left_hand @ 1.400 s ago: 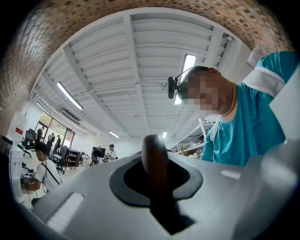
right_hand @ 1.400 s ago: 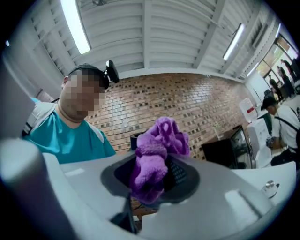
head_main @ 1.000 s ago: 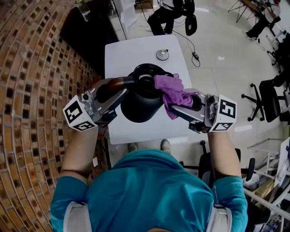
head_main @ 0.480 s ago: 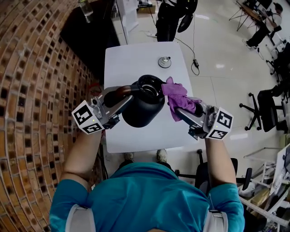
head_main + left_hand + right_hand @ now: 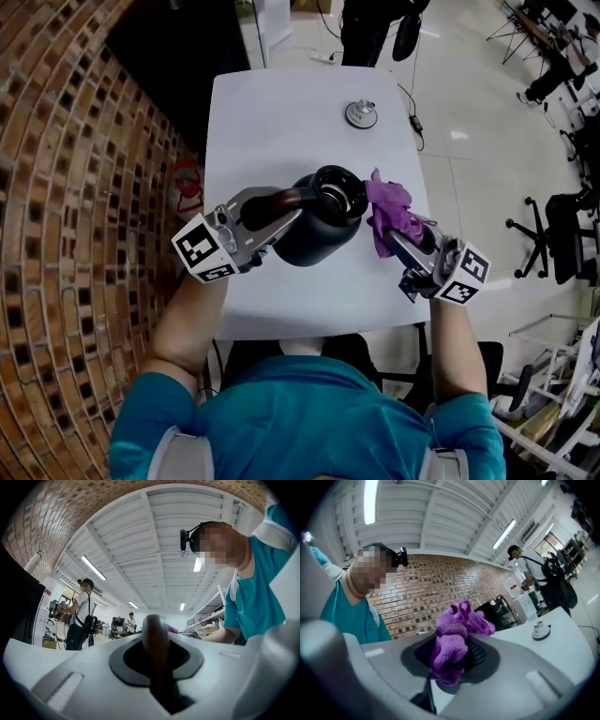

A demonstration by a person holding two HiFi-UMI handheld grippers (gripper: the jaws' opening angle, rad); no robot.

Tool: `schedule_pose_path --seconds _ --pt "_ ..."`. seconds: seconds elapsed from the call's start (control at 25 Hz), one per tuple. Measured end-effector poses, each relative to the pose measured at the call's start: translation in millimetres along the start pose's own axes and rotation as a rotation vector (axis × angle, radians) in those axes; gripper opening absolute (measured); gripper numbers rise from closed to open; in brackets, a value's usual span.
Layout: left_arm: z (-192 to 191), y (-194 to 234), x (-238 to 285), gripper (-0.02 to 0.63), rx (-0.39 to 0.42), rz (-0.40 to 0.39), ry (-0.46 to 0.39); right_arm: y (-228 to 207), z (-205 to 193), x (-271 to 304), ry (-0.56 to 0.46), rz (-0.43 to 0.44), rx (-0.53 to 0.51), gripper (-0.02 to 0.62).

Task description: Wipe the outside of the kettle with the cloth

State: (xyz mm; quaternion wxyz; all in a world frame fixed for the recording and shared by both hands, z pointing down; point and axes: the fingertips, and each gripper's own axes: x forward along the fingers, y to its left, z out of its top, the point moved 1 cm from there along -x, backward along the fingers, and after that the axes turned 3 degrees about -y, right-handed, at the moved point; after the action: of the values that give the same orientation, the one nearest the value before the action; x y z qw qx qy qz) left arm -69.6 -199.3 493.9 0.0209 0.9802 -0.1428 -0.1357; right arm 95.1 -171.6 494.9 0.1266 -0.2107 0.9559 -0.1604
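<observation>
The black kettle (image 5: 314,234) is sitting over the middle of the white table (image 5: 281,112), roughly upright, with its long axis running up and down and its open mouth facing the ceiling. Its brown handle (image 5: 281,198) is sticking out level toward the person's left. From above I cannot tell whether its base is touching the table. The left tongs (image 5: 272,208) are clenching that handle. The left gripper view is showing the rounded brown bar pinched upright between the jaws, but none of the kettle's body, only ceiling lights and a bystander (image 5: 82,616) with a backpack. The right tongs (image 5: 401,230) are grasping a bunched purple cloth (image 5: 389,206), whose top fold is pressing against the kettle's right side just below the rim. The right gripper view is showing the fluffy wad squeezed between the jaws and, beyond it, the brick wall (image 5: 440,588) and a small round metal piece (image 5: 541,630) lying far off on the table. The kettle is looking matte and dark, with a glossy ring around its mouth.
</observation>
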Motion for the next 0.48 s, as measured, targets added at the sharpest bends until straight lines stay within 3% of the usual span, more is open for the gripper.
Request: schedule_pose_path --seconds 0.28,0.48 --pt "-29.2 15.2 9.3 0.074 0.053 -0.021 -0.087 -19.3 -17.9 -11.2 -0.015 0.019 -0.011 0.098" --pt "-37.8 19.9 7.4 0.074 0.091 -0.041 -0.124 -29.2 -15.0 -17.3 -0.079 0.05 0.017 0.098"
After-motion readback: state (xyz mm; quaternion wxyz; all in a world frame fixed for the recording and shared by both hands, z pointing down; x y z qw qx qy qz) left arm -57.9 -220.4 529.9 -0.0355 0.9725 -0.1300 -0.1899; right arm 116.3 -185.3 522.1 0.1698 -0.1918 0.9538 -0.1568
